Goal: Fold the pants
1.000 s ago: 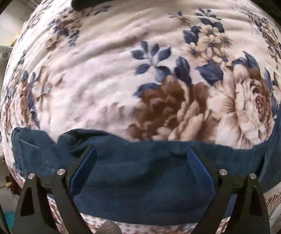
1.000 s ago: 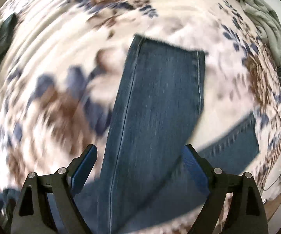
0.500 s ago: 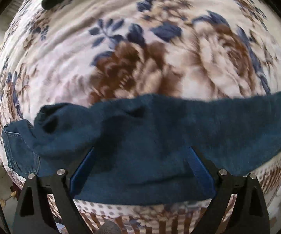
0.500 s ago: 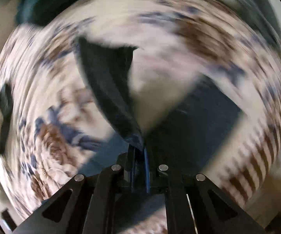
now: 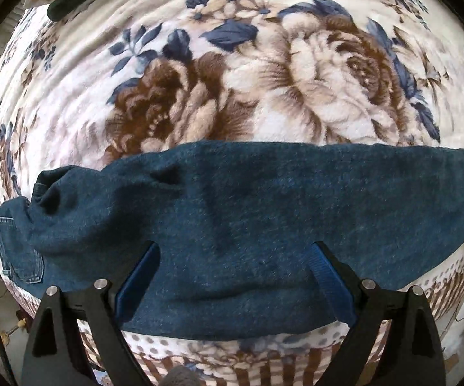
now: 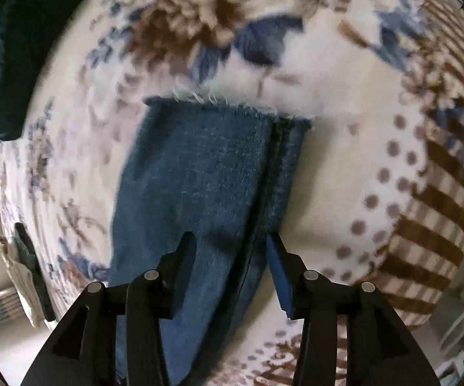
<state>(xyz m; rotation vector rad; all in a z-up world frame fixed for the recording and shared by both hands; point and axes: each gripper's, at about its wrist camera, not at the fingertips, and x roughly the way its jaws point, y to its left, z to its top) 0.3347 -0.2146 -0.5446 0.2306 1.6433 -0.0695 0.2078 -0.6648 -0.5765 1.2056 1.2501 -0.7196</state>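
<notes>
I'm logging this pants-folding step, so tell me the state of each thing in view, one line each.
Dark blue denim pants: lying flat on the blanket, one frayed leg hem visible, pocket end bunched.
Floral plush blanket: spread out, lightly rippled.
Left gripper: open, above the denim.
Right gripper: jaws apart, just been opening, over the leg seam, gripping nothing.
Dark folded clothes: stacked at the blanket's far edge.
</notes>
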